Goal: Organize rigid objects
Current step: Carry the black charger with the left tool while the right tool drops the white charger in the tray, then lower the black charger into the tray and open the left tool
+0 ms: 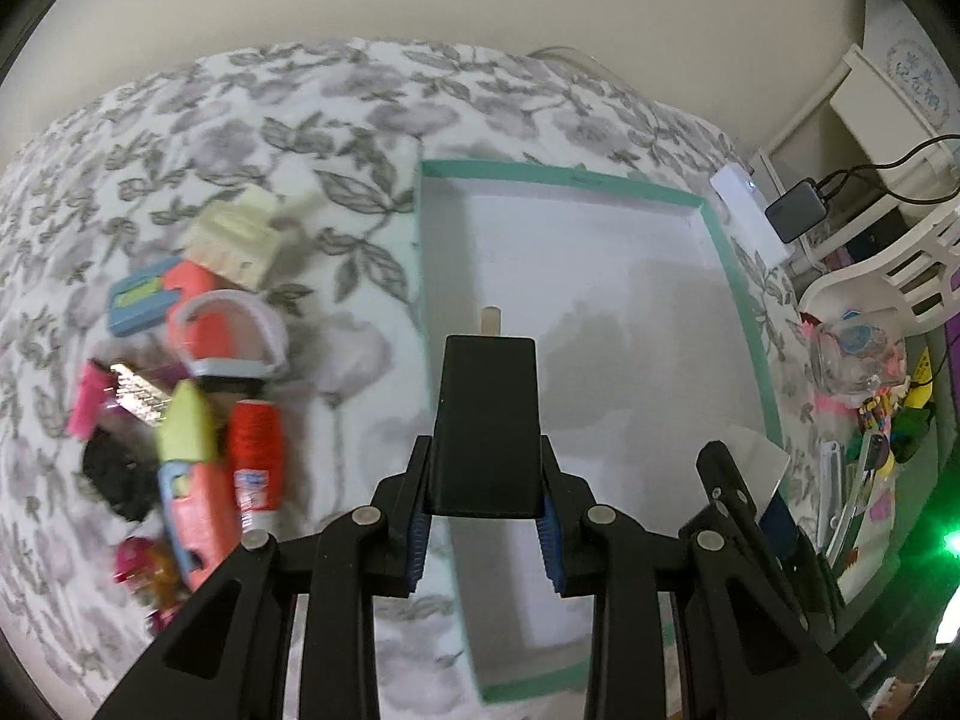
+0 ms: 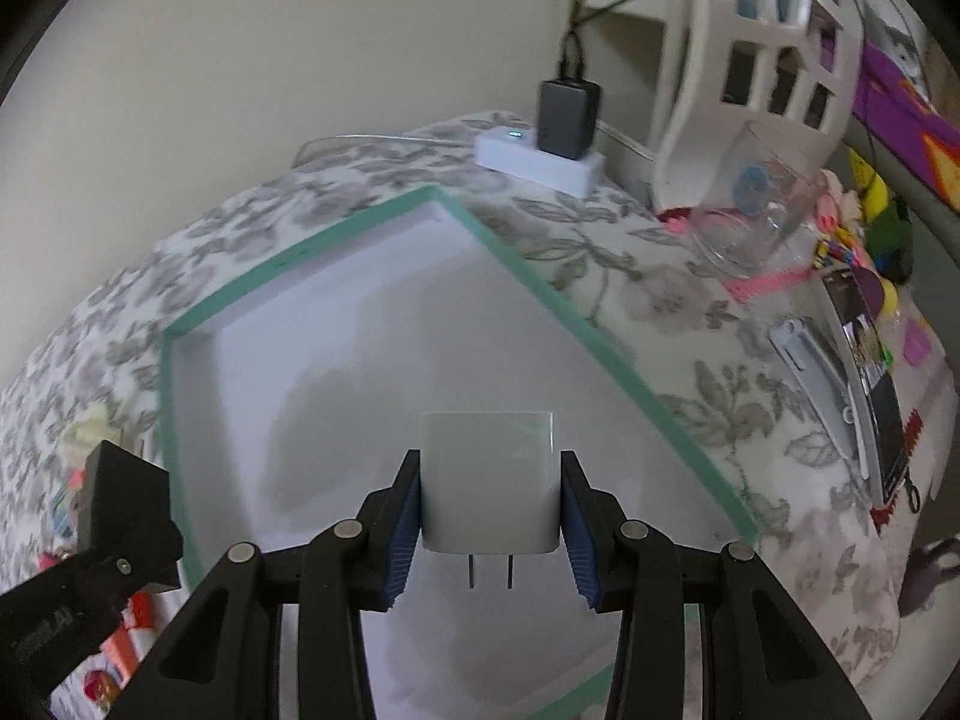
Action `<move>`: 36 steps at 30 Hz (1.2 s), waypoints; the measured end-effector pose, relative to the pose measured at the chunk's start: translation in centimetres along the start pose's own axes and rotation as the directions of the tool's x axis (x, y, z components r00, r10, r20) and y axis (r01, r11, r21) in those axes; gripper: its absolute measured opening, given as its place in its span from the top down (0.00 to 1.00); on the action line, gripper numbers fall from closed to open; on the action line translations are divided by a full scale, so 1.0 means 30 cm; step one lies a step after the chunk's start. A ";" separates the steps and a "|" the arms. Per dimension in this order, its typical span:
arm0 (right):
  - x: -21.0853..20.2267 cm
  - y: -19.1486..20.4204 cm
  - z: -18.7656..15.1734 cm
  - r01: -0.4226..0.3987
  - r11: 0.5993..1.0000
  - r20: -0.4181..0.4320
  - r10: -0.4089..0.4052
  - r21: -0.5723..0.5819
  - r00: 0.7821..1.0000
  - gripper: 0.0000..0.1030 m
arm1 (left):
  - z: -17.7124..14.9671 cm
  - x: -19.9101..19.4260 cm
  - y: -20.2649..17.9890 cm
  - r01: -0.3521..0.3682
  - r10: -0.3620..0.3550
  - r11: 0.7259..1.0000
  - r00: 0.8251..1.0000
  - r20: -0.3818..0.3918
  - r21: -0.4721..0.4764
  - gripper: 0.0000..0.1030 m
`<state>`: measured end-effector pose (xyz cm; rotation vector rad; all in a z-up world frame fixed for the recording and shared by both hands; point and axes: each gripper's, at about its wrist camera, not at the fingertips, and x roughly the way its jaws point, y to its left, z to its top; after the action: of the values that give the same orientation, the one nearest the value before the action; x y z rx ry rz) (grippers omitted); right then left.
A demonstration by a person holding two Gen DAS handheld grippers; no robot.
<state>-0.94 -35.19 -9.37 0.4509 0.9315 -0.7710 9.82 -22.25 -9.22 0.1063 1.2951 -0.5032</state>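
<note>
A: Left wrist view first. What's the left gripper [image 1: 487, 495] doing?

B: It's clamped on a black block [image 1: 487, 420], blue pads pressing both sides. A pale peg [image 1: 490, 320] pokes out past the block's far end. The block hangs over the white tray [image 1: 729, 252] with the green rim, which lies on the floral cloth [image 1: 252, 120].

A: And left of the tray?

B: A blurred heap: a red spool [image 1: 257, 447], a cream box [image 1: 237, 238], a pink item with a white handle [image 1: 231, 333] and other bits. The right gripper [image 1: 741, 483] shows at the right edge, above the tray's rim.

A: Right wrist view?

B: The right gripper [image 2: 487, 504] is closed on a white charger [image 2: 487, 480], prongs pointing back toward the camera, held above the tray [image 2: 336, 237]. The left gripper's block [image 2: 123, 495] sits at the tray's left rim.

A: Beyond the tray?

B: A white power strip [image 2: 540, 159] with a dark adapter [image 2: 569, 119] plugged in, and a clear cup [image 2: 757, 198] to the right.
</note>
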 end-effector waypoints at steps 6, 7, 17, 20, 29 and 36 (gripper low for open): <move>0.024 -0.017 0.009 0.018 1.000 0.010 -0.018 0.013 1.000 0.56 | 0.020 0.062 -0.043 -0.030 0.030 0.999 1.000 0.005 0.024 0.69; 0.026 -0.016 0.009 0.020 1.000 0.009 -0.020 0.008 1.000 0.56 | 0.022 0.067 -0.043 -0.029 0.029 0.999 1.000 0.002 0.021 0.69; 0.033 -0.008 0.001 0.034 0.999 -0.001 -0.034 -0.020 0.999 0.56 | 0.011 0.052 -0.029 0.002 -0.002 1.000 1.000 0.023 -0.002 0.65; 0.036 -0.010 -0.004 0.039 0.999 -0.006 -0.039 -0.023 0.999 0.56 | -0.005 0.019 -0.009 0.027 -0.026 0.999 0.999 0.040 -0.020 0.47; -0.005 0.030 -0.018 0.061 0.993 0.045 -0.057 -0.101 0.997 0.36 | -0.041 -0.104 0.085 -0.057 0.066 0.996 0.988 0.138 -0.063 0.23; -0.060 0.082 -0.026 0.060 0.984 0.087 -0.046 -0.168 0.995 0.26 | -0.068 -0.230 0.225 -0.127 0.159 0.979 0.964 0.211 -0.159 0.17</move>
<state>-0.17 -32.38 -8.21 0.2437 0.9262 -0.7456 9.55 -13.49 -4.70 0.0217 1.0900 -0.2870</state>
